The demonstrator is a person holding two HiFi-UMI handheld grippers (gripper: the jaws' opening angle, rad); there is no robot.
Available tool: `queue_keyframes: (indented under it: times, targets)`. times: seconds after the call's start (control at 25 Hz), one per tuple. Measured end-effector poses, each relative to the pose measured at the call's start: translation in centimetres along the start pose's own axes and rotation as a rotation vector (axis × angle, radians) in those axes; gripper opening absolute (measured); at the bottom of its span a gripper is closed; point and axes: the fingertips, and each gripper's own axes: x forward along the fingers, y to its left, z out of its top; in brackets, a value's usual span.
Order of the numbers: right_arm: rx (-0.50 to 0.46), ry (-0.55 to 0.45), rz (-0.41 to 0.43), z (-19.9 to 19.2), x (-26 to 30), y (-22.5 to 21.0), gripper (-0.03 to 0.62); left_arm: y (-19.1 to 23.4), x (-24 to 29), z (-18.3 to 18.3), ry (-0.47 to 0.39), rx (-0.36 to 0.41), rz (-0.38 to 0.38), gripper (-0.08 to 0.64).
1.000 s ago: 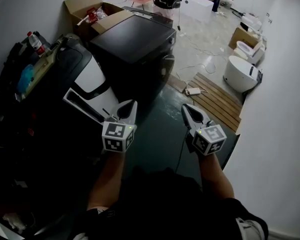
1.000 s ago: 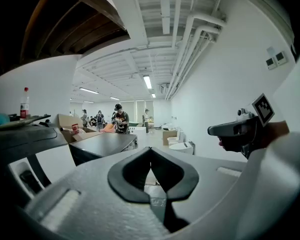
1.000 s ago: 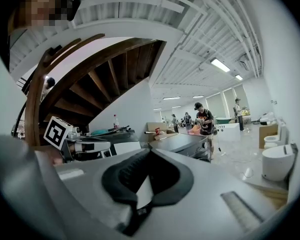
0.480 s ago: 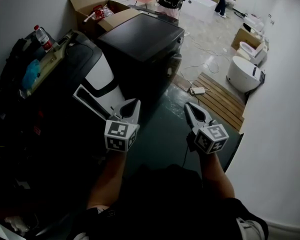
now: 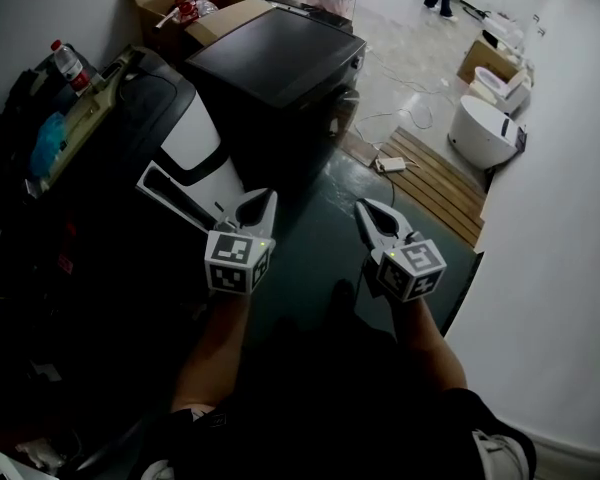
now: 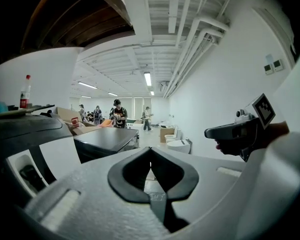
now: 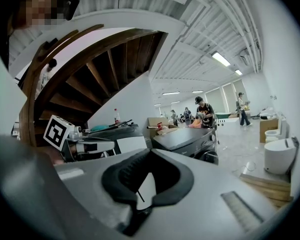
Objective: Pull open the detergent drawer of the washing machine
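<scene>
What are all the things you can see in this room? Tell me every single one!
Dark boxy washing machine: one, black, back middle.
Rounded black-and-white appliance: one, left of the washing machine.
Open cardboard box: one, brown, back left.
Clear plastic bottle with red cap: one, on the cluttered left side.
White ceramic toilet: one, white, right.
Wooden slatted platform: one, light brown, on the floor beside the toilet.
People: several, far end of the room.
Left gripper: one, white, lower middle, shut, empty.
Right gripper: one, white, beside it, shut, empty.
</scene>
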Motion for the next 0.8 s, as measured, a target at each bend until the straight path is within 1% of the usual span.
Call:
queue_keyframes:
  times: [0.08,0.2,0.36,0.44,0.64,0.8]
  targets:
    - [-0.001,0.017,0.021,0.0,0.7,-1.2,0.001,0.0,1.6,0.2,0.012,-0.011,0.005,0.011]
    - [0.004,0.026,0.036,0.5,1.8,-3.9,0.000,-0.7,4.7,1.4,0.008,-0.001,0.001,0.011]
    - [0.024,0.040,0.052,0.9,3.3,-8.6,0.000,-1.5,9.5,2.3,0.028,0.009,0.008,0.011]
    - [0.030,0.054,0.054,0.9,3.9,-11.1,0.000,-2.0,12.2,3.1,0.020,0.006,0.004,0.011]
    - [0.065,0.072,0.051,1.3,4.6,-17.3,0.000,-4.1,18.2,4.1,0.040,0.011,-0.006,0.011]
    - [0.056,0.078,0.065,1.7,5.2,-21.6,0.000,-5.4,22.5,4.8,0.053,0.017,-0.003,0.011]
